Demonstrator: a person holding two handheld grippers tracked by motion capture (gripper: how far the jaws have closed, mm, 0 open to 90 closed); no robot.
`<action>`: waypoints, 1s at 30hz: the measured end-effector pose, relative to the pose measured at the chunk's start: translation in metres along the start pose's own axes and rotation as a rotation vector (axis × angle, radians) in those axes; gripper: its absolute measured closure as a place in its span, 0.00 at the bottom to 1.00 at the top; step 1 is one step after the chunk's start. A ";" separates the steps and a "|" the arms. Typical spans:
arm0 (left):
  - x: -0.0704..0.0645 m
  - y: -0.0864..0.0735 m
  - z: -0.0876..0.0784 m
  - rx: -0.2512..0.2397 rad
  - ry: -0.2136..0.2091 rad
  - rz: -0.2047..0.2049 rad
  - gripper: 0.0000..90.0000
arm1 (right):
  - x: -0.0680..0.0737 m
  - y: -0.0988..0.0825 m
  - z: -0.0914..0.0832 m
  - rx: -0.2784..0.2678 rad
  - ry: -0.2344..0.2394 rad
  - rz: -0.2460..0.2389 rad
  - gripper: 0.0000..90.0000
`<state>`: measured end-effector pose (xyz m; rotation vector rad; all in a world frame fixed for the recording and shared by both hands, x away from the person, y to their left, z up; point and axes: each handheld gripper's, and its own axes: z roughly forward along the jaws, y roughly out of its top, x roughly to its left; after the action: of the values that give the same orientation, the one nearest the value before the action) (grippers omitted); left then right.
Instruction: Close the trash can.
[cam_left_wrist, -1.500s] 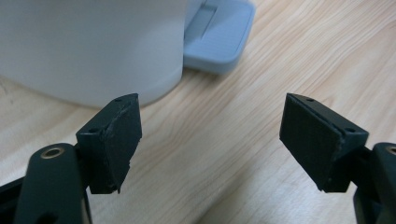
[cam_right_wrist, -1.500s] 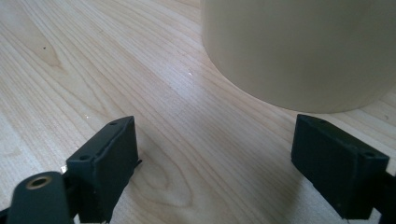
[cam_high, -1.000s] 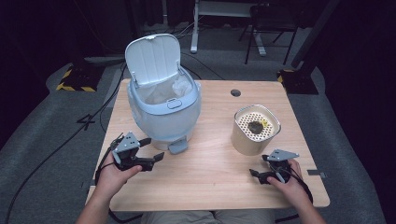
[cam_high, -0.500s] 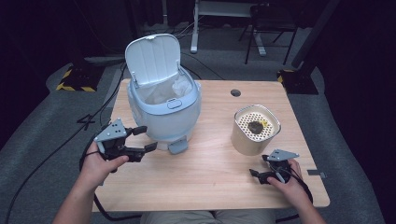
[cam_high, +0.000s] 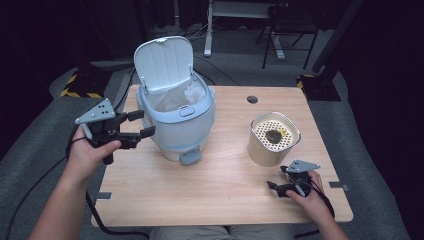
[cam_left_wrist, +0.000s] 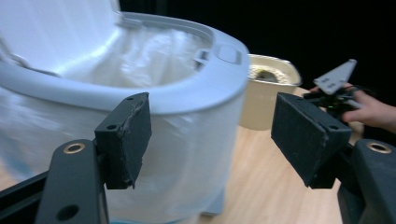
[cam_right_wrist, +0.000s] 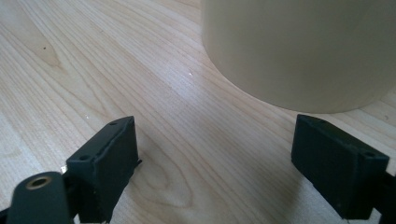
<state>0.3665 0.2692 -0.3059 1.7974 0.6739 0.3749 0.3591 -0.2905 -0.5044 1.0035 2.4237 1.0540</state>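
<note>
A pale blue pedal bin (cam_high: 175, 120) with its lid (cam_high: 162, 62) raised and a white liner inside stands at the table's back left. My left gripper (cam_high: 144, 123) is lifted beside the bin's left wall, level with its rim and pointing at it. It is open, its jaws have just been closing a little, and nothing is held between them. In the left gripper view the bin (cam_left_wrist: 187, 93) lies just beyond the left gripper (cam_left_wrist: 215, 135). My right gripper (cam_high: 274, 187) rests open and empty on the table in front of a cream canister (cam_high: 272, 140).
The canister (cam_right_wrist: 303, 46) has a perforated insert with something dark on it. The wooden table (cam_high: 225, 175) has a round cable hole (cam_high: 252, 99) at the back. The bin's pedal (cam_high: 190, 157) sticks out toward me. Dark floor and chair legs lie beyond.
My left hand has lifted its gripper off the table to the level of the bin's rim and drawn it a little to the left. The right hand has stayed put.
</note>
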 end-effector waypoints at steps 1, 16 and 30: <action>0.003 0.003 -0.002 -0.002 0.003 0.000 0.33 | 0.000 0.000 0.000 0.001 0.001 -0.001 0.17; 0.036 0.043 -0.011 -0.151 -0.029 -0.002 0.36 | 0.000 0.000 0.000 -0.001 -0.002 0.004 0.17; 0.074 0.064 0.000 -0.113 0.016 0.001 0.36 | 0.002 -0.001 -0.001 -0.002 -0.008 0.011 0.17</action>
<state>0.4407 0.3008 -0.2513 1.6892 0.6502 0.4206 0.3574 -0.2900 -0.5044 1.0197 2.4124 1.0538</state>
